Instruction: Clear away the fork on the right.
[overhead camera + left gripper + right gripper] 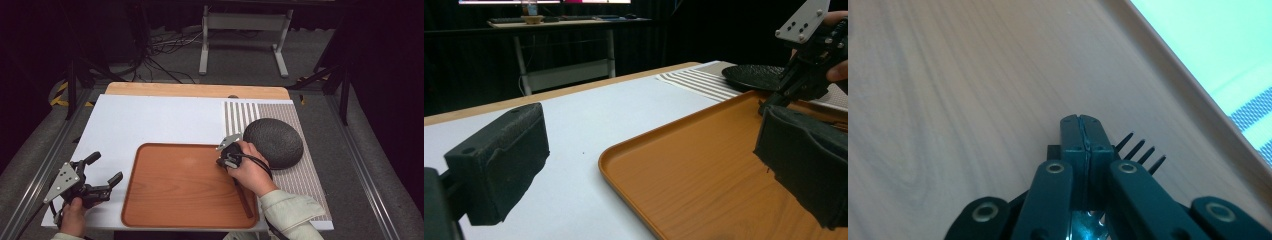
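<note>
A: Item one, the tray (175, 195)?
B: Orange-brown, wood grain, lying at the table's (150, 120) near edge, about the middle, on the white sheet.

A: Item two, the right gripper (225, 161)?
B: Sitting over the tray's right side, near its far right corner. In the right gripper view its jaws are pressing together, with nothing wider than a sliver between them. A dark fork (1143, 150) is showing its four tines just beside and under the jaws. I cannot tell whether the jaws are pinching it or merely lying over it.

A: And the fork's handle?
B: In the high view a dark, slim handle (244, 200) is lying on the tray along its right side, running from under the hand toward the near right corner.

A: Item three, the left gripper (102, 172)?
B: Hovering over the white sheet at the table's near left corner, jaws standing wide apart, holding nothing.

A: Item four?
B: A dark round plate (273, 142), resting on the striped mat (305, 175) at the table's right edge, just beside the right hand (252, 175).
</note>
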The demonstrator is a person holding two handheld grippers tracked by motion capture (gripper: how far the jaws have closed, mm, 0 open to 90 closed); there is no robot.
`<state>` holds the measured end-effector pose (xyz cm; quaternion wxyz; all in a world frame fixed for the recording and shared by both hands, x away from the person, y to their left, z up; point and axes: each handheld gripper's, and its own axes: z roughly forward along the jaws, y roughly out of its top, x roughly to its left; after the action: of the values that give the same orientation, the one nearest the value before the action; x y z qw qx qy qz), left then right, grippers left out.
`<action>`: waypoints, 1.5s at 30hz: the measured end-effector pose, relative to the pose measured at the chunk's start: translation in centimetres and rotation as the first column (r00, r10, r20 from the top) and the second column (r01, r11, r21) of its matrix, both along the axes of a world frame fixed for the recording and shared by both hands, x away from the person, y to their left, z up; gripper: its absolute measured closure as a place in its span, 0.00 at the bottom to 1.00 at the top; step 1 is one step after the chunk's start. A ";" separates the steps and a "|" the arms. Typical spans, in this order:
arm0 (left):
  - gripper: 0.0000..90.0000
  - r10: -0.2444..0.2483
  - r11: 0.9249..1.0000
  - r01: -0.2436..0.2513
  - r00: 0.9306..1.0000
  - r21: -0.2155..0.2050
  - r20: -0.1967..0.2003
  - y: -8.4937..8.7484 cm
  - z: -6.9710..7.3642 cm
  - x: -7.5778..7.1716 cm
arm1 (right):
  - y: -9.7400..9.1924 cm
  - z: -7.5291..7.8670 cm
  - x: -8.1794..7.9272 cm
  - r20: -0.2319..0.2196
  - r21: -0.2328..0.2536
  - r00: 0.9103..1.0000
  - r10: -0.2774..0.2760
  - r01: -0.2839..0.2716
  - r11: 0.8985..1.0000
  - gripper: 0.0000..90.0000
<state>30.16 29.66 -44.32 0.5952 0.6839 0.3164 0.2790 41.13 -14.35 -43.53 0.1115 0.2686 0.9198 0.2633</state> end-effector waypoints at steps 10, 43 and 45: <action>0.02 0.000 1.000 0.000 1.000 0.001 0.001 0.0 0.0 0.0 | -1.1 0.0 0.4 0.015 -0.007 0.999 -0.038 0.038 0.999 1.00; 0.02 -0.001 1.000 0.001 1.000 0.004 -0.004 -0.1 0.0 0.0 | -4.3 0.3 0.9 0.027 -0.028 0.989 -0.145 0.146 0.989 1.00; 0.02 -0.001 1.000 0.001 1.000 0.002 -0.003 -0.1 -0.1 0.0 | -4.4 0.3 0.9 0.025 -0.029 0.989 -0.147 0.148 0.989 1.00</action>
<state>30.21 29.51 -44.38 0.5942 0.6850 0.3167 0.2781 42.02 -18.71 -43.24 0.1452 0.3312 0.9000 0.2434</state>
